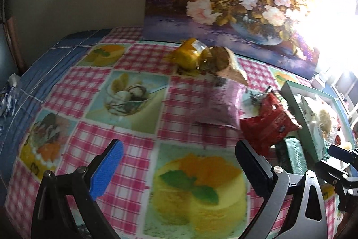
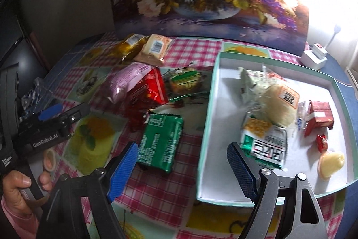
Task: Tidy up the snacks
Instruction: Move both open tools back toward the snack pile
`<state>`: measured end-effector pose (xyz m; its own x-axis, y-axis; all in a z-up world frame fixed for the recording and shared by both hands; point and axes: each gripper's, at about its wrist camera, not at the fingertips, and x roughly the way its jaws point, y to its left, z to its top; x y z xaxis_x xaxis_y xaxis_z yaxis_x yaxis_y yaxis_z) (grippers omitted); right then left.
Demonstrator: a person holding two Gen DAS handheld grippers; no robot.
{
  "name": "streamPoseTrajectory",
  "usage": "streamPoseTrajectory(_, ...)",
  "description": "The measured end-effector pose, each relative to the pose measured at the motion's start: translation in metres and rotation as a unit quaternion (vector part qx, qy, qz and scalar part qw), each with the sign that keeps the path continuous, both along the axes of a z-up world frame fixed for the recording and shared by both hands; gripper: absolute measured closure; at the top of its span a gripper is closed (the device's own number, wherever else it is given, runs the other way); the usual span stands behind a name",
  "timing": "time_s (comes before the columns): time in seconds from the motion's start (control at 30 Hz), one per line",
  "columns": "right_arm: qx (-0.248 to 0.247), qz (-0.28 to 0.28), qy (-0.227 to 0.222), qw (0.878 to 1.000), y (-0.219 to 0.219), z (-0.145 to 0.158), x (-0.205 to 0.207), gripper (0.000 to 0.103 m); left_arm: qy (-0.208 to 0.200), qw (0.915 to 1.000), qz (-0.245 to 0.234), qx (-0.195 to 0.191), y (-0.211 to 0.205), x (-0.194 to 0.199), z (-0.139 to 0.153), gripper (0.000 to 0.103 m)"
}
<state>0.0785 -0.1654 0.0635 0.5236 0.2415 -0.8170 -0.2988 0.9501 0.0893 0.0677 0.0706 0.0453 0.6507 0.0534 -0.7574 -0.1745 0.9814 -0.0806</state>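
Left of the teal box (image 2: 207, 118), snack packets are lying loose while the right gripper (image 2: 182, 168) and left gripper (image 1: 179, 168) are hovering open, gripping nothing.

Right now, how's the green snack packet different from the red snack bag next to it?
The green snack packet lies flat on the tablecloth, while the red snack bag is crumpled and propped against the pink bag. The green packet sits nearer the right gripper; the red bag lies farther back. The green packet looks rectangular, the red bag irregular. Both remain outside the box.
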Motion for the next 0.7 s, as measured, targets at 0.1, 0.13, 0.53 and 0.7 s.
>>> streamPoseTrajectory(0.1,-0.008,0.011,0.005,1.0,0.01,-0.004,-0.001,0.019,0.004,0.9999,0.008,0.005,0.005,-0.001,-0.002,0.003)
streamPoseTrajectory(0.13,-0.01,0.016,0.007,1.0,0.013,-0.006,-0.001,0.019,0.008,0.9999,0.009,0.007,0.006,-0.001,-0.004,0.003)
streamPoseTrajectory(0.53,-0.031,0.037,-0.006,0.999,0.034,-0.007,-0.001,0.019,0.036,0.9991,-0.017,0.014,-0.007,0.005,-0.014,0.003)
streamPoseTrajectory(0.7,-0.031,0.049,-0.006,0.998,0.044,-0.01,0.002,0.019,0.041,0.9989,-0.017,0.017,-0.007,0.012,-0.014,0.003)
